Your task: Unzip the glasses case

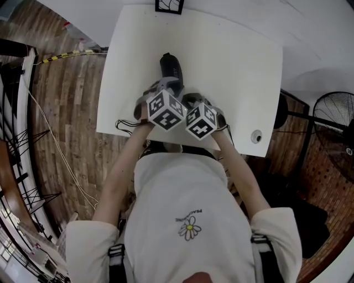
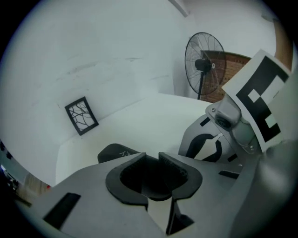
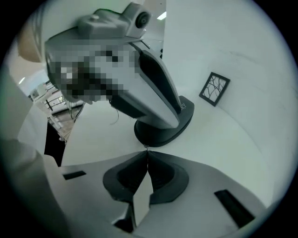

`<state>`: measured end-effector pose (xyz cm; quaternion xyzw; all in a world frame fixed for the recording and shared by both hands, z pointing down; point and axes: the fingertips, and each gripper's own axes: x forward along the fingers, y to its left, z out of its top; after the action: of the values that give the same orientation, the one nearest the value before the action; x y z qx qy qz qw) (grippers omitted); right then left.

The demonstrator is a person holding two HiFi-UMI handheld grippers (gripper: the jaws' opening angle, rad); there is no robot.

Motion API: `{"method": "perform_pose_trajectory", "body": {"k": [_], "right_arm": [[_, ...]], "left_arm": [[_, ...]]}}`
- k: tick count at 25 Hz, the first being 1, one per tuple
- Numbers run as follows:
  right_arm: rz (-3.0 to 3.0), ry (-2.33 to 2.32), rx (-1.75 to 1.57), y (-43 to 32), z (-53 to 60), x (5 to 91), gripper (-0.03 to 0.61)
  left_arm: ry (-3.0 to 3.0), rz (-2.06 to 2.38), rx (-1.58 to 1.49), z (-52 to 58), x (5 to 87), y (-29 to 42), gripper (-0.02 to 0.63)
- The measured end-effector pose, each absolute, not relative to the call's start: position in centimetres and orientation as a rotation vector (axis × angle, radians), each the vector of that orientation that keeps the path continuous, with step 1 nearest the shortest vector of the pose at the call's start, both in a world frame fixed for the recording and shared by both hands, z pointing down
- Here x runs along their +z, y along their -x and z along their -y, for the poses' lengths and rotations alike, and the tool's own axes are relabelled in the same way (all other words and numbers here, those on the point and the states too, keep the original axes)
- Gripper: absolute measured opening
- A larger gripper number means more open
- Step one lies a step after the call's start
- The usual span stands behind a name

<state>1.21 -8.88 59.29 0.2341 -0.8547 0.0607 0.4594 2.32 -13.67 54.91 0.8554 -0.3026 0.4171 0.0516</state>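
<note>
A dark glasses case lies lengthwise in the middle of the white table. My left gripper stands over its near end. In the right gripper view, the left gripper's fingers are clamped across the case. In the left gripper view, dark material fills the gap of my left gripper, and the rest of the case shows beyond. My right gripper is shut, its tips at the case's near edge. A tiny metal glint sits at the tips; whether it is pinched I cannot tell.
A small black picture frame stands at the table's far edge. A round knob sits near the table's right corner. A thin cable hangs at the near left edge. A floor fan stands to the right.
</note>
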Motion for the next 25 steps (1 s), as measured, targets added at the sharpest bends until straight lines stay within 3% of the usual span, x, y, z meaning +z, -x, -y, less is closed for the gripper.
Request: {"method": "perform_pose_trajectory", "body": {"k": [10,25], "right_arm": [[2.062,-0.469,-0.054,-2.7,13.0,59.8,0.008],[2.117,-0.399,-0.19,1.1,24.1,58.4,0.008]], "left_arm": [[-2.569,0.958,1.236,14.0,55.3,-2.1,0.075],[-2.514,0.907,1.288,14.3,55.3,-2.0,0.074]]}}
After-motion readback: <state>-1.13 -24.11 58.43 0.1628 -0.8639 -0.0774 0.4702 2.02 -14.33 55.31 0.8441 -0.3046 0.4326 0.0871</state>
